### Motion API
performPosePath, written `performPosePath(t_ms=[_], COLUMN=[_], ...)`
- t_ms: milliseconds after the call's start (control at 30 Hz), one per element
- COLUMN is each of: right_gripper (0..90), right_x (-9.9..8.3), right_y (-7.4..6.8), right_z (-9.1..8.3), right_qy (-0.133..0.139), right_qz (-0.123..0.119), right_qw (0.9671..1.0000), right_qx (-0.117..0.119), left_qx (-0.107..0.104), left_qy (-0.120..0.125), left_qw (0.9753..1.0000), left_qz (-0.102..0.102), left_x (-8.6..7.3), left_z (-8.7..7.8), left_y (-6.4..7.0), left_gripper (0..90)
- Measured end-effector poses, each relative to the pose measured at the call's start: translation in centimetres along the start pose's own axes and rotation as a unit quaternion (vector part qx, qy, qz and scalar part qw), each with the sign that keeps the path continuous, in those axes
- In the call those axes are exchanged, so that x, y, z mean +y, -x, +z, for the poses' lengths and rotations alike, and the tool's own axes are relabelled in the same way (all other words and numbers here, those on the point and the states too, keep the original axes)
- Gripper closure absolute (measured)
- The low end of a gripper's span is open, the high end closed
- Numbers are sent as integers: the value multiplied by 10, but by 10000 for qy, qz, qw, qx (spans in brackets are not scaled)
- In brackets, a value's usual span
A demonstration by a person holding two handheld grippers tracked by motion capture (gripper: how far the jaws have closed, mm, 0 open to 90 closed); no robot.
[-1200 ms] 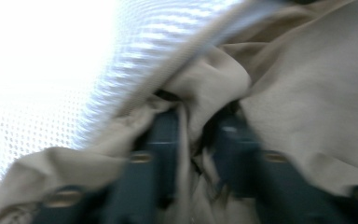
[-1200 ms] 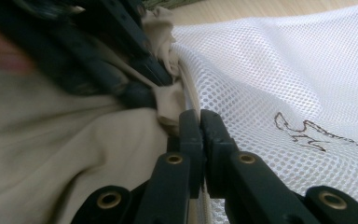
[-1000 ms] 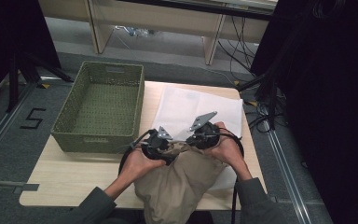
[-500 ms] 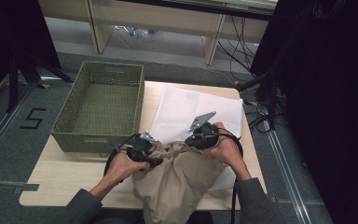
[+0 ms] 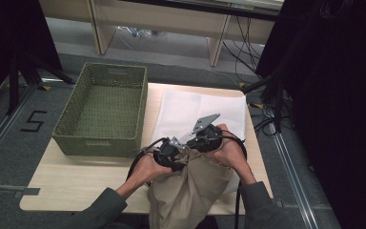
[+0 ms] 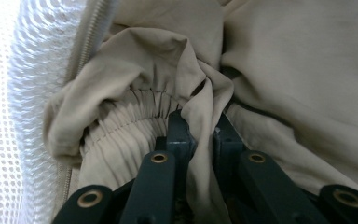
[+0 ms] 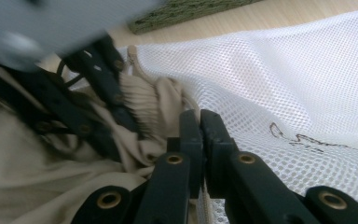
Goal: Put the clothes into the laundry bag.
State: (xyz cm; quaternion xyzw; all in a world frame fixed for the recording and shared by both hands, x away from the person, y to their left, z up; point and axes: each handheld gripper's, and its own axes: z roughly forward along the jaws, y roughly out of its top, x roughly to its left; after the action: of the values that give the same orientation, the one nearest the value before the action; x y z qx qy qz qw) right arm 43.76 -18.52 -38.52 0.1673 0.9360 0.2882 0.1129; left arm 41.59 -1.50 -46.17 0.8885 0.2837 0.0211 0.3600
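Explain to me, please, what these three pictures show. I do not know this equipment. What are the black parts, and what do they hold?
A person holds two hand tools with black jaws. The left gripper and right gripper appear from above in the high view; the other two pictures come from cameras riding on each tool. On the table lie a green basket and a white mesh bag. The left gripper pinches a beige garment. The right gripper is shut at the bag's edge.
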Motion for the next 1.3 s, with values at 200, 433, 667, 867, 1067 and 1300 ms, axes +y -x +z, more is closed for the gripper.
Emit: performPosePath(t_ms=[200, 433, 667, 867, 1067, 1300], right_gripper=[892, 891, 892, 891, 891, 891], right_x=[-2, 2, -3, -3, -4, -4], right_y=[2, 0, 3, 3, 4, 3], right_z=[-2, -2, -6, -3, -3, -2], right_qy=[32, 103, 120, 62, 80, 40], right_qz=[68, 44, 85, 93, 100, 88], right_qw=[10000, 9999, 9999, 9999, 9999, 9999], right_qx=[-22, 47, 46, 57, 48, 44], left_qx=[-54, -314, 408, 413, 388, 342], left_qy=[68, 159, 272, 313, 488, 63], left_qw=[9998, 9989, 9985, 9979, 9972, 9990], left_qz=[174, 297, -253, -392, -405, -273], left_x=[-1, 0, -6, -8, -18, -44], left_z=[-6, 1, -14, -24, -66, -70], left_y=[4, 4, -17, -5, 14, 31], left_gripper=[797, 796, 777, 570, 339, 260])
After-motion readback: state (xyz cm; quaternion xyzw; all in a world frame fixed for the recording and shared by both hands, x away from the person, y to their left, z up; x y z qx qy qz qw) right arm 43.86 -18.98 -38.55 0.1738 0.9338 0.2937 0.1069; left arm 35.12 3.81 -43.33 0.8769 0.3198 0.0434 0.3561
